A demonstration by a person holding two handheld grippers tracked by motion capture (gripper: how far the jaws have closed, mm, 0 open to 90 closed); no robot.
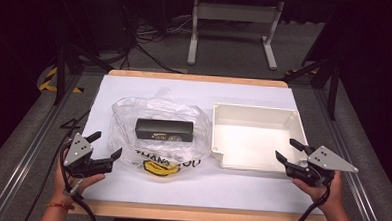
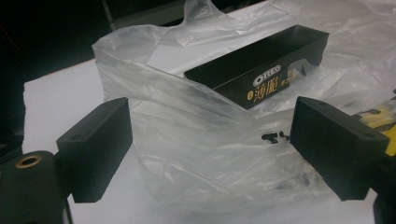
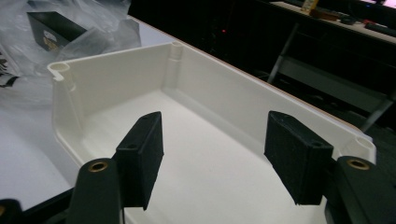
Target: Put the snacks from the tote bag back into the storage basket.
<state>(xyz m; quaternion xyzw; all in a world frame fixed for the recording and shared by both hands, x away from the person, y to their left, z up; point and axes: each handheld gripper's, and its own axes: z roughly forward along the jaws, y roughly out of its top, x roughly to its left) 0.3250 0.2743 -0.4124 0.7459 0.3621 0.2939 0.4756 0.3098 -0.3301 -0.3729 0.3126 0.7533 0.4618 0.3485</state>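
White table, bare apart from three things. Empty white tray sits on the right half. Clear plastic bag sits centre-left, crumpled, with the black Oreo box lying flat inside it, long side left-right.

Likely step: get the box out of the bag. Pin or pinch the bag's near-left edge with the left gripper and find the opening before reaching in; the film is slack and will drag.

Left gripper: jaws spread, aimed at the bag, just short of it. Right gripper: jaws spread, empty, hovering at the tray's near-right rim. Both hands low at the near edge.
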